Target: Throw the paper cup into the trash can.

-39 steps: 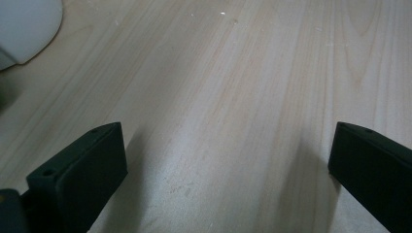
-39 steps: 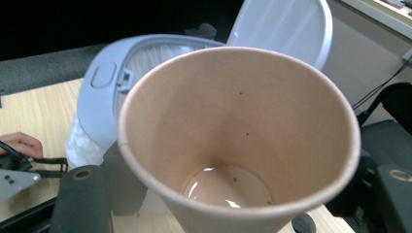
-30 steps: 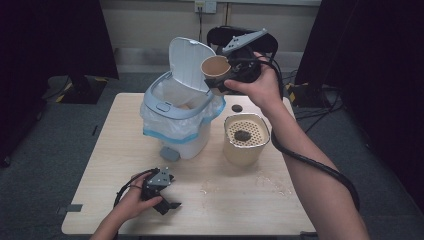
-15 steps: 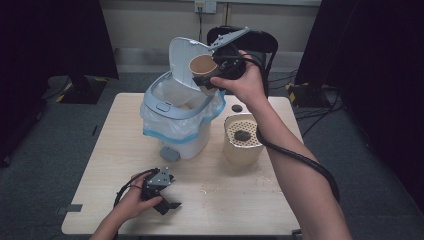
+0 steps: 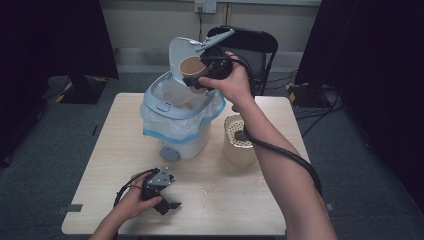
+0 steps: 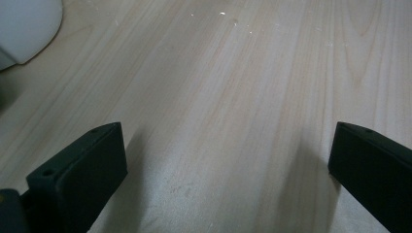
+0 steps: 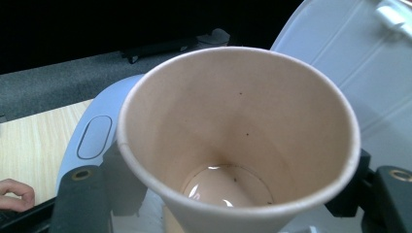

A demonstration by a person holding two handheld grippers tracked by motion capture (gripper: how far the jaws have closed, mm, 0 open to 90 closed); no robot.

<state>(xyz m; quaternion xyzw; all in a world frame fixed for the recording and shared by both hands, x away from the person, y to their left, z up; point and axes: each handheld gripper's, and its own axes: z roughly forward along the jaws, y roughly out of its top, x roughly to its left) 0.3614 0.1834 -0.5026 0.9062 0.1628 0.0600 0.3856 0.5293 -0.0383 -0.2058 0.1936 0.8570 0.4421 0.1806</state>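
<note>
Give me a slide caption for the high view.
Right gripper holds a paper cup tilted over the open bin; left gripper rests on the table.

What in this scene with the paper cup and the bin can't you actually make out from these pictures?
- Inside of the bin: high view, hidden by its rim and bag.
- Outside of the paper cup: right gripper view shows its inside; whether the wet patch at the bottom is liquid is unclear.
- Dark thing in the beige strainer pot: high view, partly covered by the forearm, too small.
</note>
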